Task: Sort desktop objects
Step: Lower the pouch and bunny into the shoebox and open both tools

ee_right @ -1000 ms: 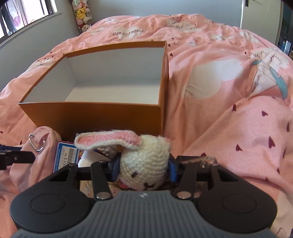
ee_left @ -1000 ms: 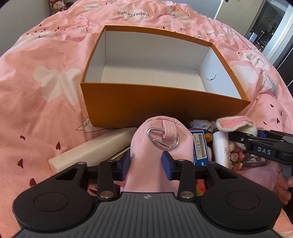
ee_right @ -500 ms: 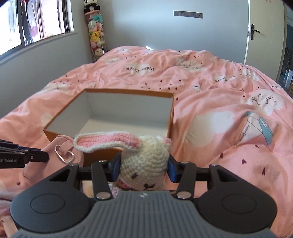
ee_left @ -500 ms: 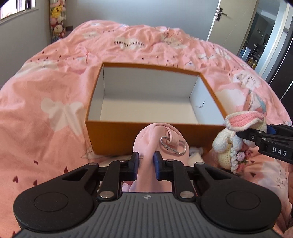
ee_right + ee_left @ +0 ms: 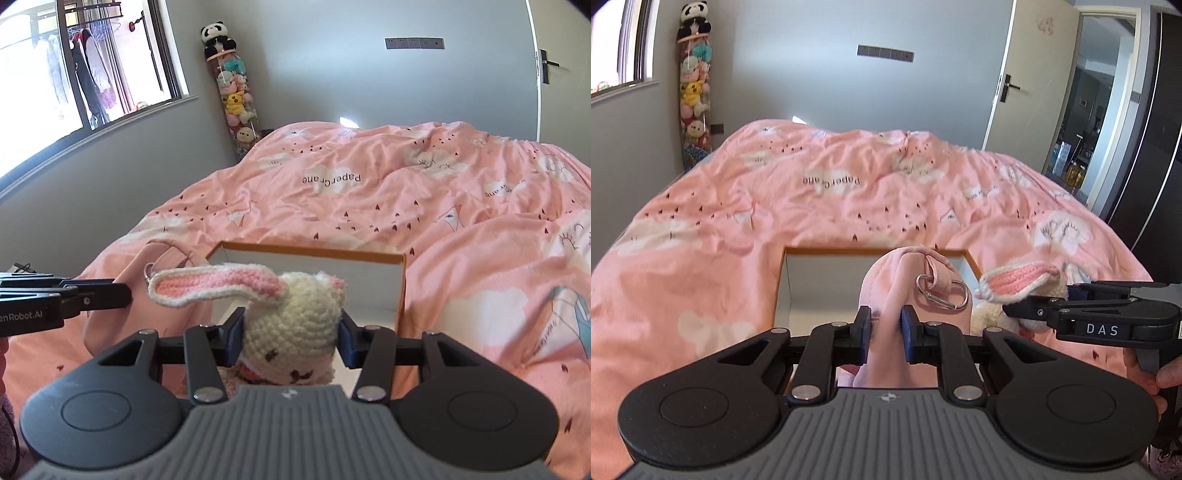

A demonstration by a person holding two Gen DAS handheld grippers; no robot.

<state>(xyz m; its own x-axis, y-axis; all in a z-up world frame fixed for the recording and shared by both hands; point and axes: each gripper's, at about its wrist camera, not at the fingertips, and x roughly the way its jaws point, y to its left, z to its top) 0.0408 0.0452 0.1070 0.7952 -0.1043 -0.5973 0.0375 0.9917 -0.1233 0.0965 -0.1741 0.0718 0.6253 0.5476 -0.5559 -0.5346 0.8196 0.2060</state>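
Left gripper [image 5: 884,334] clamped on pink pouch [image 5: 890,280]; right gripper [image 5: 291,338] clamped on crochet bunny [image 5: 295,317], near orange box [image 5: 400,291].

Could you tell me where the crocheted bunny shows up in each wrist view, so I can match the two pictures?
Left wrist view: the crocheted bunny sits at right of centre, held in the right claw that reaches in from the right edge.
Right wrist view: the bunny fills the lower centre, clamped between that claw's blue pads.
Shared landmark: the orange box on the pink bedspread, just behind the bunny in both.
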